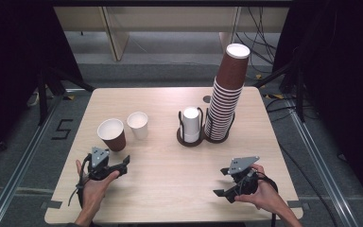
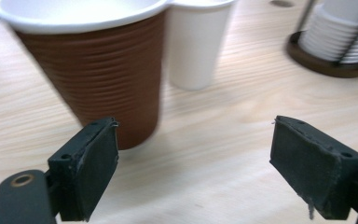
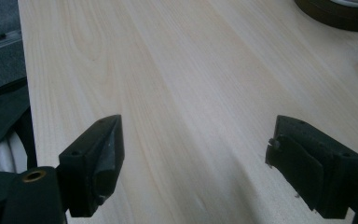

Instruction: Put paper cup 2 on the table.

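A brown ribbed paper cup (image 1: 112,134) with a white inside stands upright at the table's left, and a smaller white cup (image 1: 138,125) is just right of it. My left gripper (image 1: 123,163) sits in front of the brown cup, open, nothing between its jaws. In the left gripper view the brown cup (image 2: 98,70) looms close, beyond the left jaw, with the white cup (image 2: 196,42) behind it and the gripper (image 2: 193,161) over bare wood. My right gripper (image 1: 223,182) rests low at the front right, open and empty, seen over bare table (image 3: 196,158).
Two round dark holders stand mid-table: one with a short stack of white cups (image 1: 191,125), one with a tall leaning stack of brown cups (image 1: 227,94). The wooden table (image 1: 170,189) ends at rounded corners, with dark floor, cables and rails around it.
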{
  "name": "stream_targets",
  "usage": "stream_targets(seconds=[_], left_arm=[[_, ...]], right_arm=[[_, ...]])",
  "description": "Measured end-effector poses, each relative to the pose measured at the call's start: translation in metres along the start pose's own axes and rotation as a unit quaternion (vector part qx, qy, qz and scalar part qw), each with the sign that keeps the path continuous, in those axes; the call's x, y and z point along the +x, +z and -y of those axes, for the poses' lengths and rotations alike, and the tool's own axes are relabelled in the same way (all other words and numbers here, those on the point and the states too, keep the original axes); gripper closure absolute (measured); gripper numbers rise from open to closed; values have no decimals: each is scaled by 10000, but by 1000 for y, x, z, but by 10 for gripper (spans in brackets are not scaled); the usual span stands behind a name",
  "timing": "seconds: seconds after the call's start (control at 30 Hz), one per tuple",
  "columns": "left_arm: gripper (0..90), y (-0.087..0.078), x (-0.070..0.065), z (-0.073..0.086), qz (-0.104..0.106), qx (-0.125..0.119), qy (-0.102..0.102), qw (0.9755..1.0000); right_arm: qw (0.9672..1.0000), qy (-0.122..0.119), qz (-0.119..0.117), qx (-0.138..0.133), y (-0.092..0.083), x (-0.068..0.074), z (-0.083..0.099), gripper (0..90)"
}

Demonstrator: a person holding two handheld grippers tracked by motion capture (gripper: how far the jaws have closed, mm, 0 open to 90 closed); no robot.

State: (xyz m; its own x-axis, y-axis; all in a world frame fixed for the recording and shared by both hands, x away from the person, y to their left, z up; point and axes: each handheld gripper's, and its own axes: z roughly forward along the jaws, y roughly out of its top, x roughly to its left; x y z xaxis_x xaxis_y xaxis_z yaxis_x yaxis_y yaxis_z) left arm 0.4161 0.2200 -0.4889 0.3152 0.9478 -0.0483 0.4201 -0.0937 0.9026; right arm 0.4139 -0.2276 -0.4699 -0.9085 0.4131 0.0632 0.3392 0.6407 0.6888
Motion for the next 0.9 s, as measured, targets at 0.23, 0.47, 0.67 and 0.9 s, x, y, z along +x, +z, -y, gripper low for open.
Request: stream_targets(seconds=[0.23, 0.47, 0.67, 0.9], left_arm=[[146, -18, -32, 4, 328, -217, 138, 9991], [146, -25, -55, 14, 578, -262, 301, 9975], [146, -30, -70, 18, 793, -283, 376, 9957], [146, -34, -84, 25, 1137, -239, 466, 9921]], right_arm=[[10000, 3, 1, 6, 0, 1, 2, 184], [10000, 59, -9, 13, 0, 2, 4, 184], [10000, 68, -6, -1, 0, 3, 5, 183], [9999, 98, -9, -48, -2, 6, 8, 183]])
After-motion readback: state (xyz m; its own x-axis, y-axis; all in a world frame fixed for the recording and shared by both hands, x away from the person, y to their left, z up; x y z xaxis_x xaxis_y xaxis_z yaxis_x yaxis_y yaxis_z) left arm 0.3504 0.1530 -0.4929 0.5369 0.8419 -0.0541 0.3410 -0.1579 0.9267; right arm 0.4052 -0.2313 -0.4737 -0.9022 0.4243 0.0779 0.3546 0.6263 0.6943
